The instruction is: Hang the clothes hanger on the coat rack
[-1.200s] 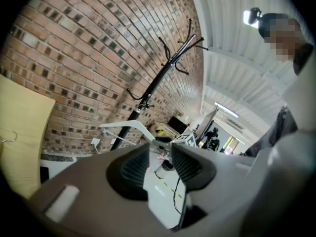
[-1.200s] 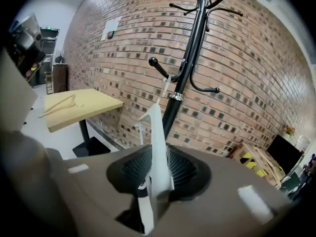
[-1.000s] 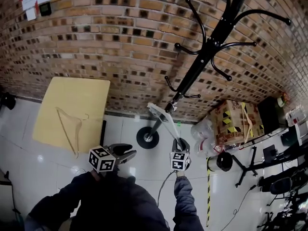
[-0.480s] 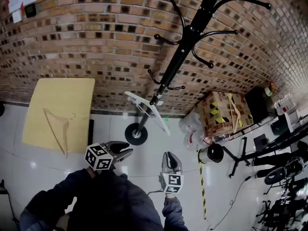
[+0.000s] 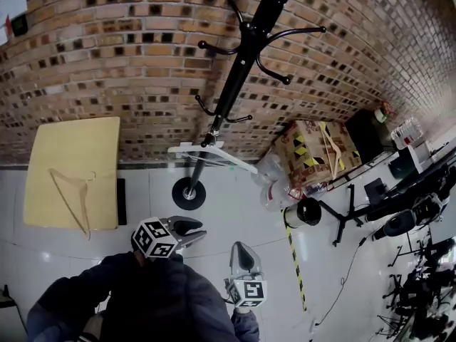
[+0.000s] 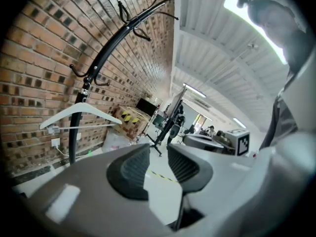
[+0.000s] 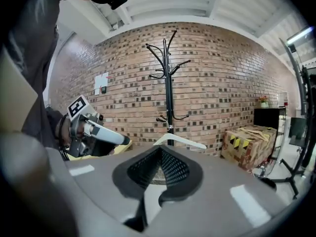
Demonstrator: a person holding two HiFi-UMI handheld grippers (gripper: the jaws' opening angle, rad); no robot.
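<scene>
The white hanger (image 5: pixel 214 150) hangs from a low hook of the coat rack (image 5: pixel 233 84), close against the pole, and neither tool touches it. Our left gripper (image 5: pixel 199 228) has its jaws a little apart with only floor showing between them. In its own view, our right gripper (image 5: pixel 241 250) has its pads meeting at the tips and nothing caught in them.

The main risk, as we judge it, is the seat of the hanger. We cannot tell how deep its hook sits, and it hangs tilted, one arm reaching out over the floor. A knock to the pole or a brush against that arm could swing it off. The rack stands on a small round base (image 5: pixel 188 191), so a push higher up might also rock it. The upper hooks curve outward and could snag a raised gripper.

For room, the pale floor between us and the base looks clear. To the right it crowds up with a plastic bag (image 5: pixel 274 184), a cardboard box (image 5: pixel 308 155), a black cylindrical container (image 5: pixel 308 211), striped floor tape (image 5: pixel 293 258), and stands and cables beyond. To the left a yellow table (image 5: pixel 43 148) sits against the brick wall (image 5: pixel 128 63) with a wooden hanger (image 5: pixel 71 191) lying on it.
</scene>
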